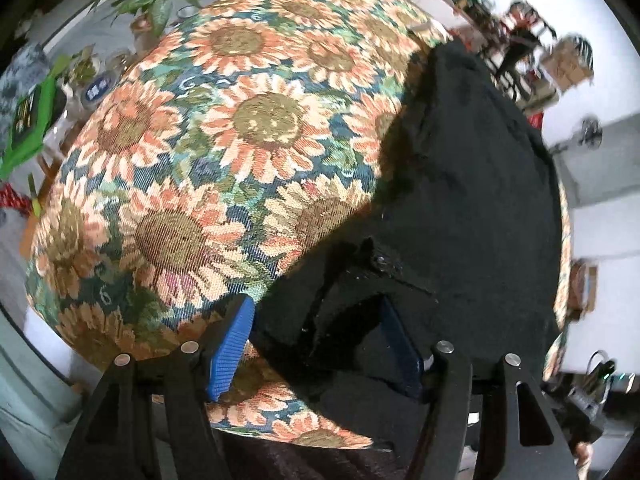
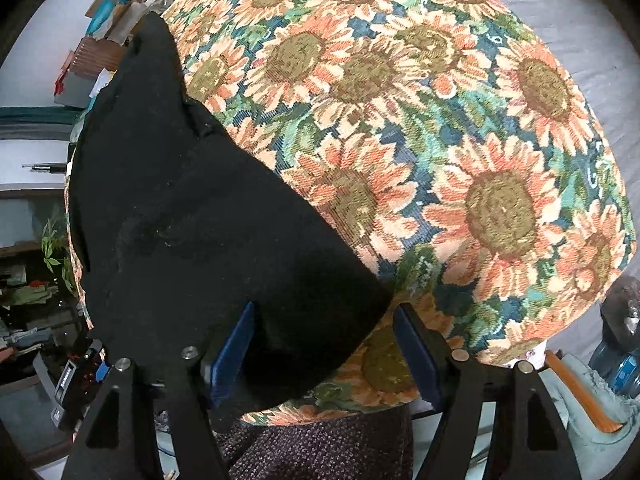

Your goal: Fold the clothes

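Bench [image 1: 248, 128]: sunflower-print cloth, filling both views.
Black garment [image 2: 192, 216]: lies flat, long axis from your lower centre to the upper left in the right view.
Your right gripper [image 2: 324, 344]: fingers apart, straddling the garment's corner.
Your left gripper [image 1: 320, 344]: fingers apart over its edge.

We see both views evenly and brightly lit, with strong fisheye bending and dark corners. The tablecloth [image 1: 248, 128] weave is sharp at centre. The black garment [image 1: 472, 200] swallows detail and casts a soft shadow on the cloth beside it. Clutter [image 1: 520, 40] at the left view's rim is smeared with blur.
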The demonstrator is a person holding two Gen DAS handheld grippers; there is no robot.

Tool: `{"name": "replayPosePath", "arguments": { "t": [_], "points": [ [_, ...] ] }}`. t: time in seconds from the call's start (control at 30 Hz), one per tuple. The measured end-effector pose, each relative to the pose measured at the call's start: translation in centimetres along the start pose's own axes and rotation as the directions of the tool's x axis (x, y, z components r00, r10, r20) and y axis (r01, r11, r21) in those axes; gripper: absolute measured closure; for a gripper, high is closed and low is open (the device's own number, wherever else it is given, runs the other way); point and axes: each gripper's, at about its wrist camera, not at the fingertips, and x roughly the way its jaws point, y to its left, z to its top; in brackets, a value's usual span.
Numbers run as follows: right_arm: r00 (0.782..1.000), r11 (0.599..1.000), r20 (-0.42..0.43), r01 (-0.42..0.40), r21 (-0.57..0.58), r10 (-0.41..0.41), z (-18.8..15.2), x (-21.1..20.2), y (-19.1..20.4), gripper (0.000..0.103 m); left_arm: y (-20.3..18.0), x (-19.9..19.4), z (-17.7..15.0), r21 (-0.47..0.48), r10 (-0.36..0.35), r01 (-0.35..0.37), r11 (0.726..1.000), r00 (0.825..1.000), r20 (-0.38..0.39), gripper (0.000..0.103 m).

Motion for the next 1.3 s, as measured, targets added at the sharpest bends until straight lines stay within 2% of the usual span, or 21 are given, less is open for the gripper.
{"name": "replayPosePath", "arguments": {
  "t": [0.07,0.17,0.23,0.33,0.4,0.47,0.57,0.67,0.73,0.87,1.03,1.13,1.2,1.3],
  "points": [
    [1.000,1.000,-0.002,0.005,0.003,-0.005,0.1,0.3,0.3,0.022,-1.2,0.5,1.2,0.027,0.013,-0.013,1.000,1.000,-0.002,0.036],
    [1.000,1.000,0.009,-0.001,-0.012,0.001,-0.4,-0.2,0.4,0.024,-1.0,0.7,2.3,-0.015,-0.011,0.011,1.000,1.000,-0.021,0.036],
    [1.000,1.000,0.010,-0.020,-0.003,0.020,-0.8,-0.2,-0.1,0.023,-0.5,0.7,3.0,-0.055,-0.044,0.043,0.998,0.999,-0.015,0.036],
    [0.999,0.999,-0.002,-0.043,0.024,0.043,-1.2,0.0,-0.9,0.023,0.9,0.8,3.5,-0.145,-0.132,0.131,0.981,0.991,0.002,0.036],
    [0.999,0.998,-0.006,-0.050,0.038,0.050,-1.5,0.0,-1.1,0.023,2.4,0.4,2.6,-0.176,-0.165,0.164,0.971,0.986,0.013,0.035],
    [0.998,0.998,-0.016,-0.052,0.042,0.053,-1.6,0.1,-1.3,0.023,2.3,-0.2,1.5,-0.183,-0.177,0.178,0.967,0.984,0.022,0.034],
    [0.995,0.996,-0.079,-0.060,-0.060,0.055,-1.8,0.0,-1.3,0.022,1.9,-0.7,0.5,-0.185,-0.187,0.189,0.964,0.982,0.027,0.033],
    [0.995,0.994,-0.088,-0.049,-0.101,0.040,-1.5,-0.4,-0.8,0.023,1.5,-0.8,0.4,-0.193,-0.198,0.198,0.961,0.980,0.019,0.033],
    [0.997,0.991,-0.081,-0.023,-0.134,0.012,-1.5,-1.0,-0.6,0.023,3.1,0.9,1.6,-0.192,-0.184,0.182,0.964,0.983,0.009,0.032],
    [0.997,0.972,-0.033,0.063,-0.225,-0.072,-1.0,-2.6,0.3,0.025,3.0,0.2,2.7,-0.136,-0.068,0.068,0.988,0.998,0.000,0.032],
    [0.997,0.954,0.004,0.081,-0.289,-0.083,0.9,-4.3,2.2,0.027,0.8,-0.4,5.9,-0.005,0.080,-0.079,0.997,0.997,0.023,0.033],
    [0.995,0.940,0.023,0.097,-0.327,-0.095,2.5,-4.4,4.4,0.027,0.0,-1.2,8.0,0.037,0.060,-0.061,0.997,0.997,0.042,0.034],
    [0.992,0.927,0.035,0.127,-0.354,-0.122,3.5,-4.1,6.6,0.031,-0.6,-1.1,10.3,0.071,0.037,-0.040,0.997,0.998,0.042,0.038],
    [0.989,0.920,0.057,0.150,-0.363,-0.138,4.5,-4.3,9.5,0.034,-2.3,1.4,15.9,0.159,0.030,-0.037,0.987,0.998,0.046,0.038]
  ]
}}
